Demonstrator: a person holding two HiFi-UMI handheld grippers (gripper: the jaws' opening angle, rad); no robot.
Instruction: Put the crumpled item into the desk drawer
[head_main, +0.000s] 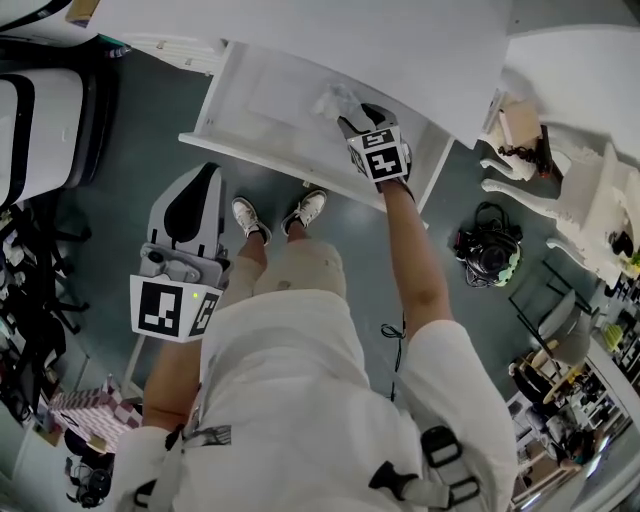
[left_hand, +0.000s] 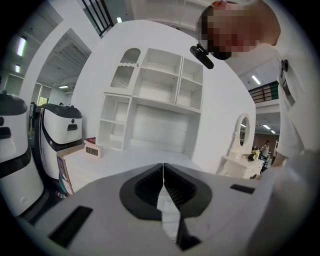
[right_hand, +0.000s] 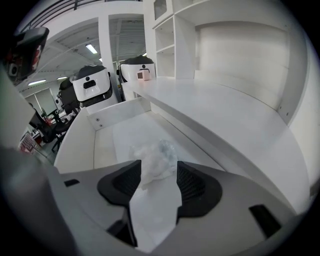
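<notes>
The desk drawer (head_main: 250, 110) is pulled out, white and shallow. Inside it, near its right end, lies the crumpled item (head_main: 335, 100), a wad of thin whitish plastic. My right gripper (head_main: 352, 118) reaches into the drawer right behind the wad. In the right gripper view the jaws of this gripper (right_hand: 159, 167) stand wide apart; the crumpled item (right_hand: 156, 155) rests on the drawer floor (right_hand: 125, 132) between the tips, not squeezed. My left gripper (head_main: 200, 178) hangs low at the left, away from the drawer, and in its own view its jaws (left_hand: 163, 167) meet with nothing between them.
The white desk top (head_main: 400, 50) overhangs the drawer's back, with shelving (left_hand: 160, 95) above it. The person's shoes (head_main: 280, 215) stand just under the drawer front. A dark bag (head_main: 487, 250) lies on the floor at the right, and white machines (head_main: 40, 120) stand at the left.
</notes>
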